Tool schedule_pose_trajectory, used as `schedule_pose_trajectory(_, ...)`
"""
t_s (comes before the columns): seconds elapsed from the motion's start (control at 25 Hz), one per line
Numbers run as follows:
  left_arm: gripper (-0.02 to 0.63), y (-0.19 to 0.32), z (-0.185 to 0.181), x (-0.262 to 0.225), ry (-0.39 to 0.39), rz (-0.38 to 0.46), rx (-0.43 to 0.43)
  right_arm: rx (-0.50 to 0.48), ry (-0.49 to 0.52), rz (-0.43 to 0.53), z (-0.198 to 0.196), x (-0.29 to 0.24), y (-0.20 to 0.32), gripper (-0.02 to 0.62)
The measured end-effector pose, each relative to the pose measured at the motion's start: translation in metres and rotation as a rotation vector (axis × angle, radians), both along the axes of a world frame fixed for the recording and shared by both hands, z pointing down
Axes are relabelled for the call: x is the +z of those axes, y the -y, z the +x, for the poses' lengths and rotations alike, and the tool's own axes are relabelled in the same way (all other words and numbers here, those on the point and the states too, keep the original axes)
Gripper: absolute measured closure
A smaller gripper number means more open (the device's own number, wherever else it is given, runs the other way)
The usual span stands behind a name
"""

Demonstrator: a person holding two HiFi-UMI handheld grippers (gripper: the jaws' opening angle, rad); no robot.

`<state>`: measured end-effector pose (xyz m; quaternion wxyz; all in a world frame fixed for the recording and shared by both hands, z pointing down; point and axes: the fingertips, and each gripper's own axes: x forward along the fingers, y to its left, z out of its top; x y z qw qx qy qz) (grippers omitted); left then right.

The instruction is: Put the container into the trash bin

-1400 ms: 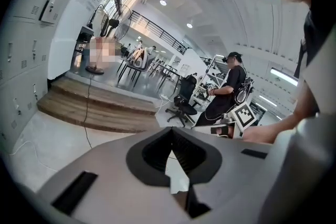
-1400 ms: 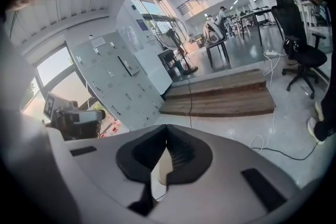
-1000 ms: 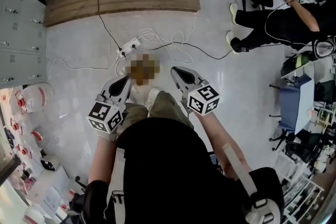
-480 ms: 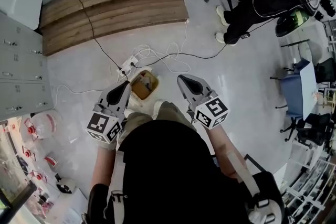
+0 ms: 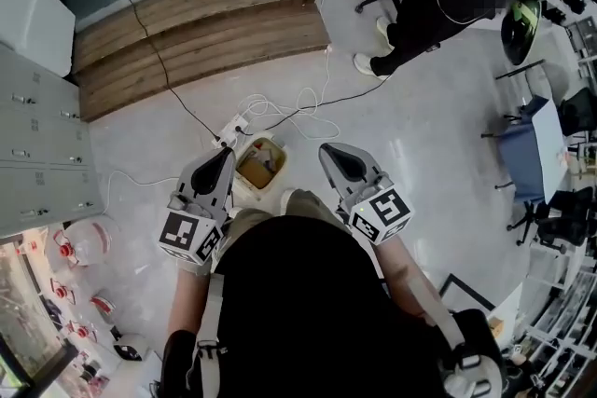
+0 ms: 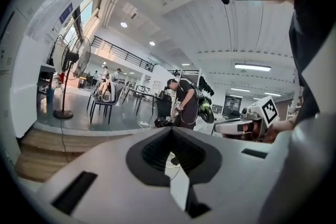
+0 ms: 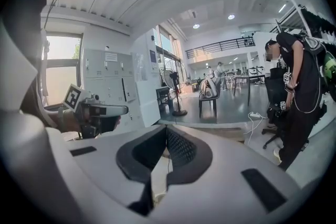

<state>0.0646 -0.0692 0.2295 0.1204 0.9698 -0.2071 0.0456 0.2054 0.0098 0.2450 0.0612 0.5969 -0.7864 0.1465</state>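
Left gripper (image 5: 227,152) and right gripper (image 5: 326,148) have risen above bin (image 5: 244,193) (jaws together, both empty); drop looks done.

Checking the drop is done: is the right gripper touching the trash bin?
Apart. Head view shows bare floor between the right gripper and the trash bin.

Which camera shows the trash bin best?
The head view: it looks down into the open trash bin on the floor, showing its rim and brown contents. Both gripper views look out across the room and show no bin clearly.
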Motion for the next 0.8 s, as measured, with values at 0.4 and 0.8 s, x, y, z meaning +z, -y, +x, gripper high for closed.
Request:
schedule_pose_trajectory(0.4,0.598,-0.016,-0.004,-0.021,-0.018,0.043,0.025,-0.009,-0.031,0.02,-0.021,-0.01,-0.01,0.58)
schedule_pose_trajectory(0.8,0.598,-0.03,-0.004,-0.011,-0.008,0.035,0.043,0.002,0.015,-0.015,-0.021,0.001,-0.014,0.58)
